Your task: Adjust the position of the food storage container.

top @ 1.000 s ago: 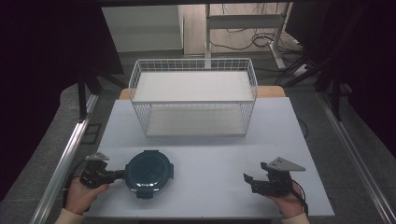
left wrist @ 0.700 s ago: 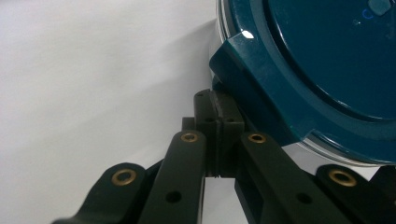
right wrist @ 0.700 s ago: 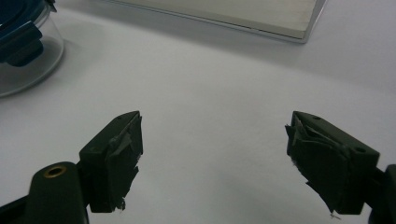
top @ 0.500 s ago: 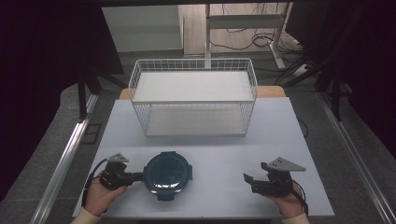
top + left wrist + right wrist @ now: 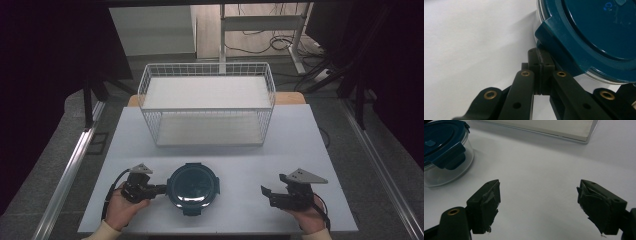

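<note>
Step in hand, by judgement: sliding the round container [image 5: 193, 186] across the white surface [image 5: 240, 150] with the left gripper [image 5: 159, 189].

Container: glass bowl, teal clip-on lid, lower centre of the high view, resting flat on the surface, well short of the wire basket [image 5: 207, 102] in the upper middle. Lid flaps look latched.

Left gripper: lower left of the high view, jaws shut together, nothing between them, tips butted against the container's wall just under a lid flap [image 5: 554, 37]. Pushing, not gripping. Whether tips touch glass or flap, hard to tell.

Right gripper [image 5: 267, 194]: lower right of the high view, jaws spread apart and empty, bare surface between them; container [image 5: 442, 152] seen at upper left of its own view, well apart.

Next move, by judgement: likely a proper hold on the container. Calls for open jaws around the rim or a flap, or the right gripper brought in from the other side. Risk: smooth glass slipping or turning under a one-sided push.
</note>
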Action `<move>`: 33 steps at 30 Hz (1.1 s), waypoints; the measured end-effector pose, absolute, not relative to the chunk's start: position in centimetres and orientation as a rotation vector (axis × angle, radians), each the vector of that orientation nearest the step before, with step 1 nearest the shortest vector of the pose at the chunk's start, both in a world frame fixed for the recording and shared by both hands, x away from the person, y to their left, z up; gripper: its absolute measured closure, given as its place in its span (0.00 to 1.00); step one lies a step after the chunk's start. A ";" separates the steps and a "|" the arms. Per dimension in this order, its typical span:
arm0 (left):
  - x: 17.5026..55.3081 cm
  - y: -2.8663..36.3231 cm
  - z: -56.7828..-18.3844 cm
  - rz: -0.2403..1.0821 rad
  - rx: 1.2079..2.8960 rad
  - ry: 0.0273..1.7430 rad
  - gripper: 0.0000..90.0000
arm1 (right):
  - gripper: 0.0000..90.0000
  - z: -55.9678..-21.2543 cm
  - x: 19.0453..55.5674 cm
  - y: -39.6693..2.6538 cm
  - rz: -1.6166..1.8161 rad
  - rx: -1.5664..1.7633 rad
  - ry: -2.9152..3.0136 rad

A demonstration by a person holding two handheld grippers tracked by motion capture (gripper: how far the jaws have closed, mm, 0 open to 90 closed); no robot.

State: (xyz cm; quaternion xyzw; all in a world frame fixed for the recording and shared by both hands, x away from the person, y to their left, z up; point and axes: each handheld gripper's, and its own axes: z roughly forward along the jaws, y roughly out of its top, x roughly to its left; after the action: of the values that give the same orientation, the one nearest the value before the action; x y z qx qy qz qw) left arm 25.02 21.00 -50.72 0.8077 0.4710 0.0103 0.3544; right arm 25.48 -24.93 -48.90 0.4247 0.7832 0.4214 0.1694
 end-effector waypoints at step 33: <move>25.7 16.3 -50.5 -0.008 2.093 1.123 0.96 | 0.20 -48.7 25.3 -25.1 1.218 1.201 2.218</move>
State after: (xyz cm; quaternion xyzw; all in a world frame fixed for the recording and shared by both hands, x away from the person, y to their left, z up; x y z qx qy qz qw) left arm 25.70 16.34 -50.54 0.8172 0.4385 -0.0031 0.3740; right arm 25.34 -25.06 -48.65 0.4227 0.7805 0.4284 0.1692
